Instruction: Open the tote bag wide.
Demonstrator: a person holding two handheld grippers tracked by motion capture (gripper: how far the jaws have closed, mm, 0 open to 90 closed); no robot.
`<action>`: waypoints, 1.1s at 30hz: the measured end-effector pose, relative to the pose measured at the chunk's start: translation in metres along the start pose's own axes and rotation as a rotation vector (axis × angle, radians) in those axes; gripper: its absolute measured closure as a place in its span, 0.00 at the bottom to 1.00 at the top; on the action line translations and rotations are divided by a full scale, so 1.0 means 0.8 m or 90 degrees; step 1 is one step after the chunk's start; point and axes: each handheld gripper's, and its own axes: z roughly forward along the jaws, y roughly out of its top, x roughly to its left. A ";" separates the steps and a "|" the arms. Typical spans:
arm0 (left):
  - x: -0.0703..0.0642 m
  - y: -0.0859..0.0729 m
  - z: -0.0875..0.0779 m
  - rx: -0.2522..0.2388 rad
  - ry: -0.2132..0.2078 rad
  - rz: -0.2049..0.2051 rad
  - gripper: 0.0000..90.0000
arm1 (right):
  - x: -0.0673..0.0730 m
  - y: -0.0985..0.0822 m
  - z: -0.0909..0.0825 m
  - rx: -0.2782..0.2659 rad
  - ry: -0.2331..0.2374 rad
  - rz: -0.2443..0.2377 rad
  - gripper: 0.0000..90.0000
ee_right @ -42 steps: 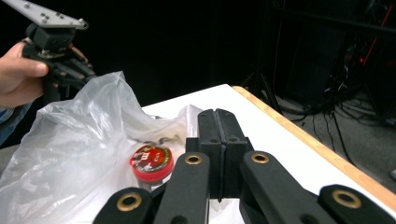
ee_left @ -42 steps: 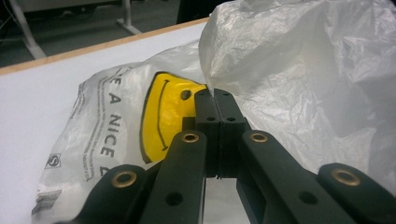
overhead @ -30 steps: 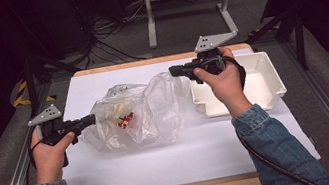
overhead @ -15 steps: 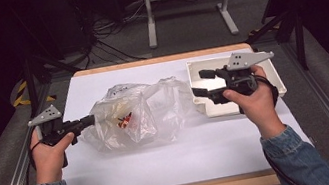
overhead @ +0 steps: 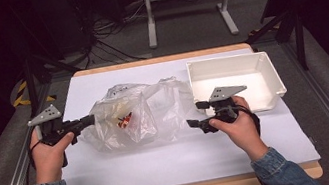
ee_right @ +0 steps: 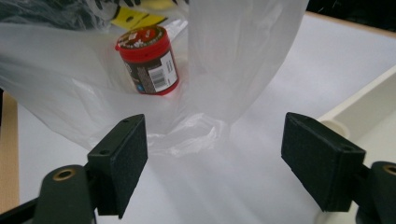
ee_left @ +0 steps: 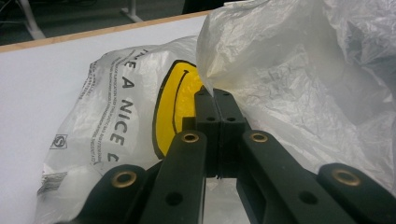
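Plastic bag (overhead: 138, 114), thin, translucent and crinkled, lies slumped on the white sheet covering the table (overhead: 184, 160), left of centre, its long axis running roughly left to right, with its open mouth toward the right gripper. Left gripper view: black lettering and a yellow smiley print on the film. Left gripper (overhead: 87, 120) held level in the left hand (overhead: 49, 155), forearm in a denim sleeve entering from the bottom edge, pointing right into the bag's left end; its jaws are pressed together on a fold of the film, seen pinched at the tips in the left gripper view (ee_left: 215, 100). Right gripper (overhead: 195, 115) held low over the table in the right hand (overhead: 239, 125), pointing left at the bag's right edge, grey three-cornered plate on top; its jaws have just been opening and now stand well apart, with nothing clamped, the loose crumpled edge of the bag lying ahead between the two black pads (ee_right: 123, 156). Inside the bag, through the film, a small red jar (ee_right: 149, 60) with a red lid and a barcode label, tilted, lid toward the upper left in the right gripper view. White rectangular plastic bin (overhead: 270, 72), smooth-walled, sits right of the bag, just beyond the right hand.
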 end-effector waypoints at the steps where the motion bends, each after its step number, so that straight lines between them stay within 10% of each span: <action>1: 0.000 0.000 0.000 0.002 -0.002 -0.001 1.00 | 0.000 -0.003 0.007 0.006 0.002 0.008 0.25; 19: -0.001 0.000 0.003 0.007 -0.006 0.009 1.00 | -0.004 -0.012 0.064 0.016 0.018 0.036 0.30; 29: -0.001 0.001 0.002 0.007 -0.006 0.013 1.00 | -0.002 -0.001 0.067 0.046 0.033 -0.032 0.95; 33: -0.003 0.001 0.001 0.005 -0.010 0.008 1.00 | 0.002 0.004 0.064 0.051 0.044 -0.045 1.00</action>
